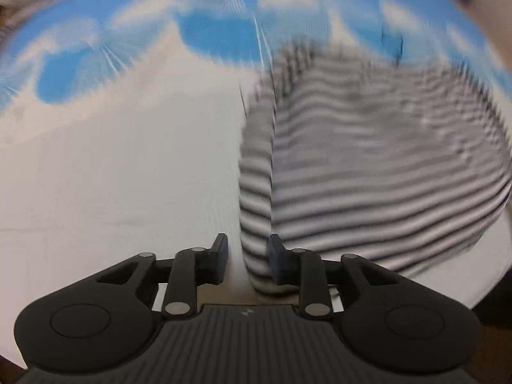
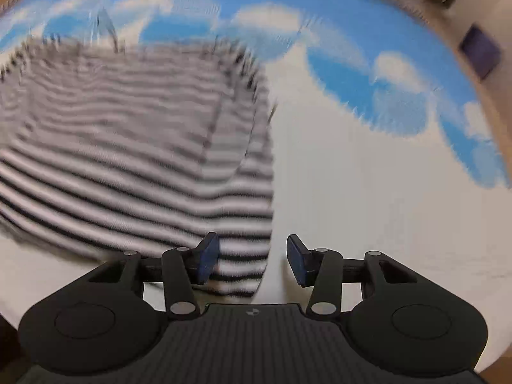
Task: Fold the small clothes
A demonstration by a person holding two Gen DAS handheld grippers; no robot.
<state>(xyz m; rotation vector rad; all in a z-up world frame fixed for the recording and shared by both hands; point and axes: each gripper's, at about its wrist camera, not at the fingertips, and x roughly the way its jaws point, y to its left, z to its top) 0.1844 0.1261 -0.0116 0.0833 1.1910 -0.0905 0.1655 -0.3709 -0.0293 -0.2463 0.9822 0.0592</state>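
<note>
striped garment (image 1: 368,160) is seen spread on the cloud-printed tabletop (image 1: 112,176), its near edge set between both partly opened tongs, left tongs (image 1: 247,260) and right tongs (image 2: 252,260), neither visibly clamped, probably so both corners can be taken for a fold.

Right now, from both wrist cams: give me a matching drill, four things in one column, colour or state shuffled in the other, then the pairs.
Things:
1. garment
2. cloth cover
3. left gripper
4. right gripper

Colour or state:
A. white with blue cloud print
B. black and white stripes
C. cloth edge between the fingers, gap on the right side
D. cloth edge between the fingers, gap on the left side

Pairs: 1-B, 2-A, 3-D, 4-C
</note>
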